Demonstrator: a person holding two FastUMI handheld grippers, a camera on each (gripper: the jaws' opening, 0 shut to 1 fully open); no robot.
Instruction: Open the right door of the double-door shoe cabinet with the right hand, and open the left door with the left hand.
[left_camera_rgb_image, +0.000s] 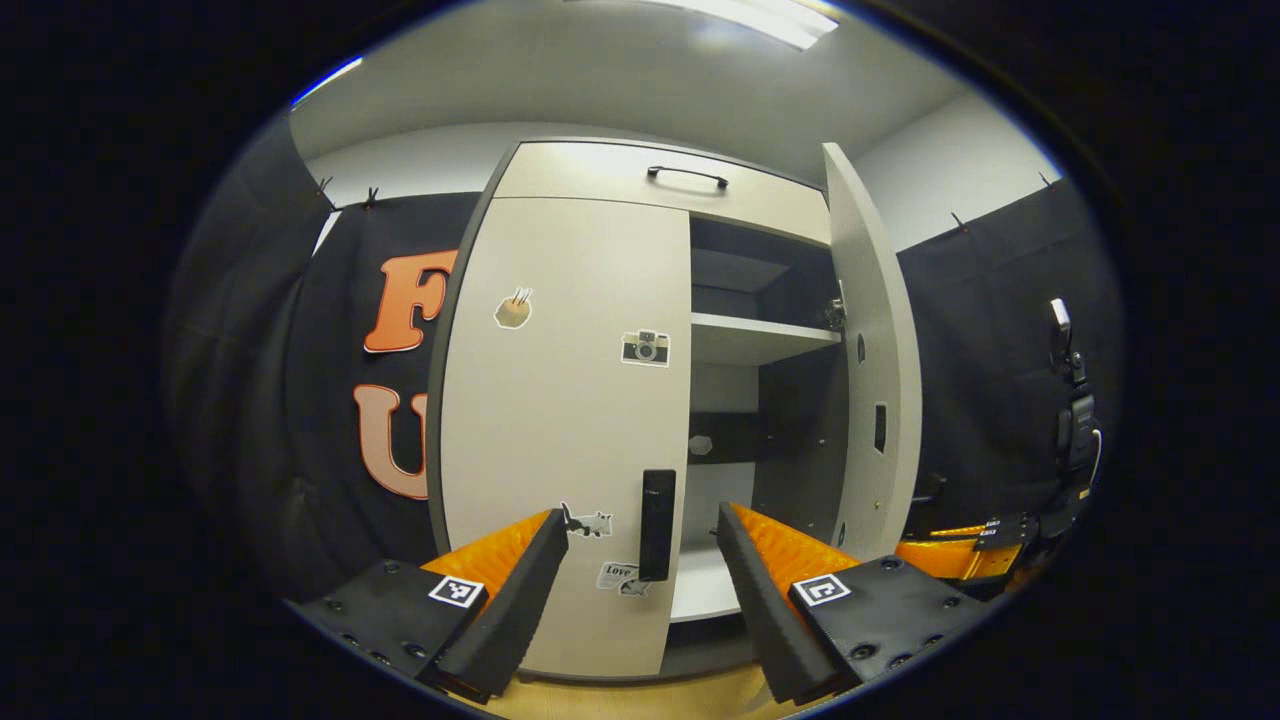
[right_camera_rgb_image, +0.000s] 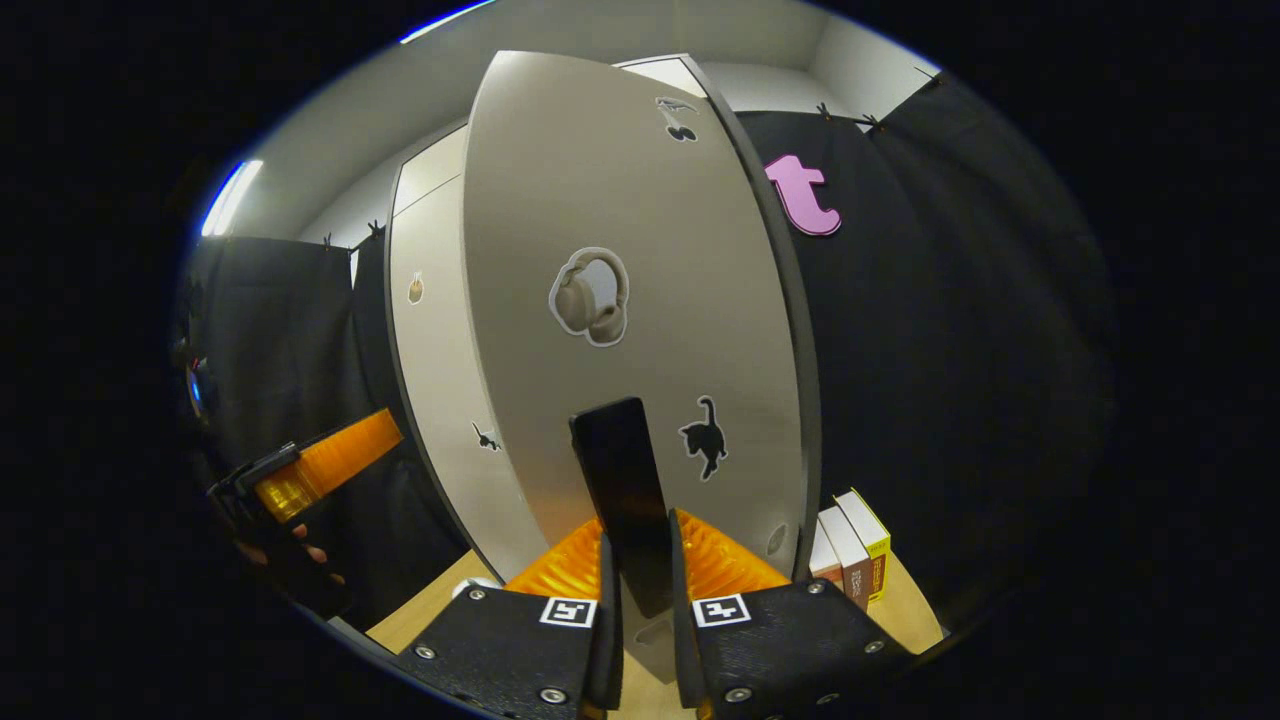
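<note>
1. I count one shoe cabinet (left_camera_rgb_image: 560, 400) with two doors: left door (left_camera_rgb_image: 540, 420), right door (right_camera_rgb_image: 640, 300).
2. I see two door handles (left_camera_rgb_image: 657, 525).
3. Three books (right_camera_rgb_image: 850, 555) stand beside it.
4. One top drawer (left_camera_rgb_image: 640, 195).

Left gripper view faces cabinet (left_camera_rgb_image: 560, 420) front, right gripper view close against open door (right_camera_rgb_image: 620, 320), both sharing cabinet

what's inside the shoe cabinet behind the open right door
Behind the open right door, the cabinet shows a pale shelf and floor panel, apparently with no shoes. The closed left door covers the rest.
</note>
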